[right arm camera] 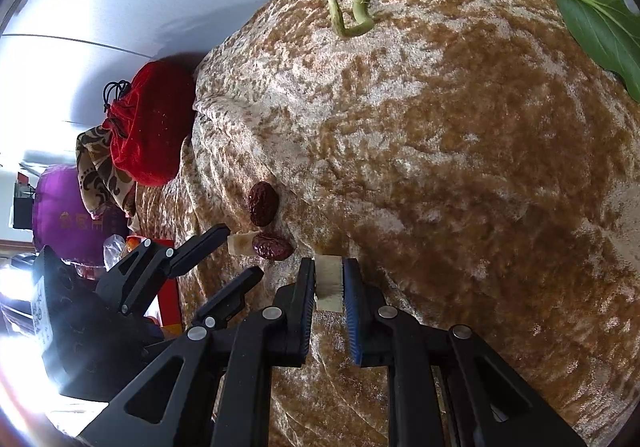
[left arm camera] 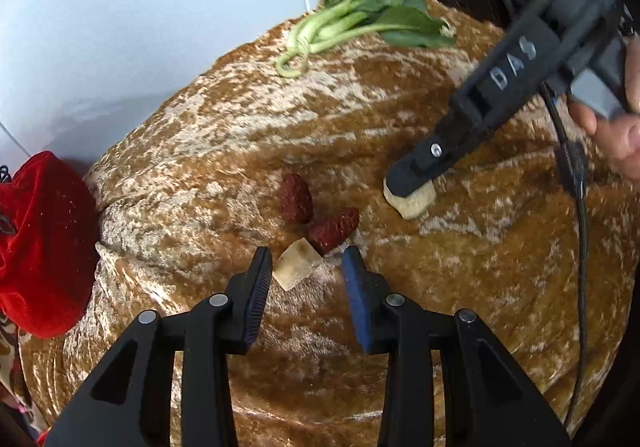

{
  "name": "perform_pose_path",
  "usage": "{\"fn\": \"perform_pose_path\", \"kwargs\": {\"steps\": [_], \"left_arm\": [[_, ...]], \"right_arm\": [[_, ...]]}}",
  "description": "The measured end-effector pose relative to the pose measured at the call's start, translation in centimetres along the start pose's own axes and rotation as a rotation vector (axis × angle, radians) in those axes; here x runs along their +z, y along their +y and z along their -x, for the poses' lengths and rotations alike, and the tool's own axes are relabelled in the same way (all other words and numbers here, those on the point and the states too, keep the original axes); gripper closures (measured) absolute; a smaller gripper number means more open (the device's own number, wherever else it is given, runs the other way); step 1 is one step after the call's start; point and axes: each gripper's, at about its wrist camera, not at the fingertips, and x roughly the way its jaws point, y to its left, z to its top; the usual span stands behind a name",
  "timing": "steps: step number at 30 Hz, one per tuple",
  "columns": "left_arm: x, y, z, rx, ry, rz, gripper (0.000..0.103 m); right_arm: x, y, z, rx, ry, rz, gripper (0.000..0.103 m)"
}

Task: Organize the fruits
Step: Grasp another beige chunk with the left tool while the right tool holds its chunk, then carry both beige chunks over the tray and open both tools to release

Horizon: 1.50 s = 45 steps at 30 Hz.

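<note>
Right now your left gripper (left arm camera: 308, 263) has its jaws partly apart, and the pale chunk (left arm camera: 298, 263) sits just ahead between the tips, nearer the left finger. From the left wrist view I can't tell whether that pad touches it; the blue pad stands clear. The chunk's long side runs diagonally, corner toward the jaws, so you'd likely need a small push forward and a slight roll before closing.

Your right gripper (right arm camera: 329, 279) is clamped on a second chunk (right arm camera: 329, 281), pads pressing both flat faces, the piece low against the cloth (right arm camera: 460, 167).

Two dates: one date (left arm camera: 296, 198) lies lengthwise away from you, the other date (left arm camera: 334, 229) lies angled, touching the first chunk's far edge. That contact is the risk; closing may nudge it. The left hand is nearer both dates.

Count: two chunks, two dates, one greens bunch (left arm camera: 368, 13) at the far edge, well apart. One red pouch (left arm camera: 40, 243) off the cloth at left.
</note>
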Motion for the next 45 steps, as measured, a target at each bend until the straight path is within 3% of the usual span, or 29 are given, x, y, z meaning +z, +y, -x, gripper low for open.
{"fn": "perform_pose_path", "kwargs": {"steps": [8, 17, 26, 38, 45], "left_arm": [[-0.1, 0.9, 0.6, -0.016, 0.013, 0.017, 0.074], [-0.8, -0.5, 0.6, 0.010, 0.086, -0.073, 0.074], [-0.4, 0.6, 0.2, 0.080, 0.056, -0.015, 0.074], [-0.8, 1.1, -0.6, 0.089, 0.092, 0.016, 0.075], [-1.1, 1.2, 0.0, 0.072, 0.100, 0.054, 0.087]], "right_arm": [[-0.2, 0.2, -0.2, -0.003, 0.020, 0.005, 0.085], [-0.4, 0.1, 0.1, 0.005, 0.039, 0.013, 0.085], [-0.7, -0.7, 0.7, 0.033, 0.041, 0.004, 0.087], [-0.6, -0.6, 0.0, 0.029, 0.027, -0.011, 0.085], [-0.7, 0.4, 0.3, 0.026, -0.002, 0.017, 0.089]]}}
